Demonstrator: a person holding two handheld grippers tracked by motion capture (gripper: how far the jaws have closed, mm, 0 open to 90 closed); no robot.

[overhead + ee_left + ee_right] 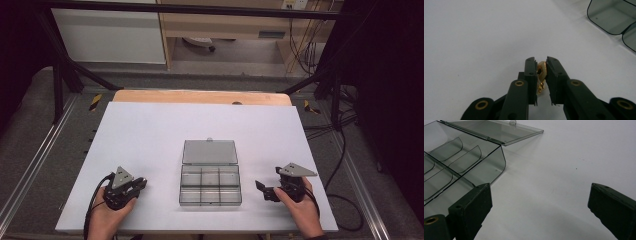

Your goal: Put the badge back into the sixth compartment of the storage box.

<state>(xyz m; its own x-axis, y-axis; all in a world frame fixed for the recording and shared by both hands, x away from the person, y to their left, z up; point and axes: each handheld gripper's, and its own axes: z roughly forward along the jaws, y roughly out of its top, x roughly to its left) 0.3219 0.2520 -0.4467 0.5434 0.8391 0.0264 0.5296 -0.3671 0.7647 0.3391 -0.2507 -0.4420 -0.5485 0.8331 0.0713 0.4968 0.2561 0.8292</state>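
Dim, even light; close views perhaps soft.

One compartment box [210, 185], one gold piece [542, 71]

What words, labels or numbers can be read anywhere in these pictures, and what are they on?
None can be read.
Clear smoky plastic compartment box with its lid open: no print visible.
White table top: blank.
Black and yellow striped patches on the grey floor beside the table: hazard markings, no letters.
Small pale plate on the far wall: too small and blurred to read.
Small gold metal piece between the left gripper's jaws: no marking can be made out.
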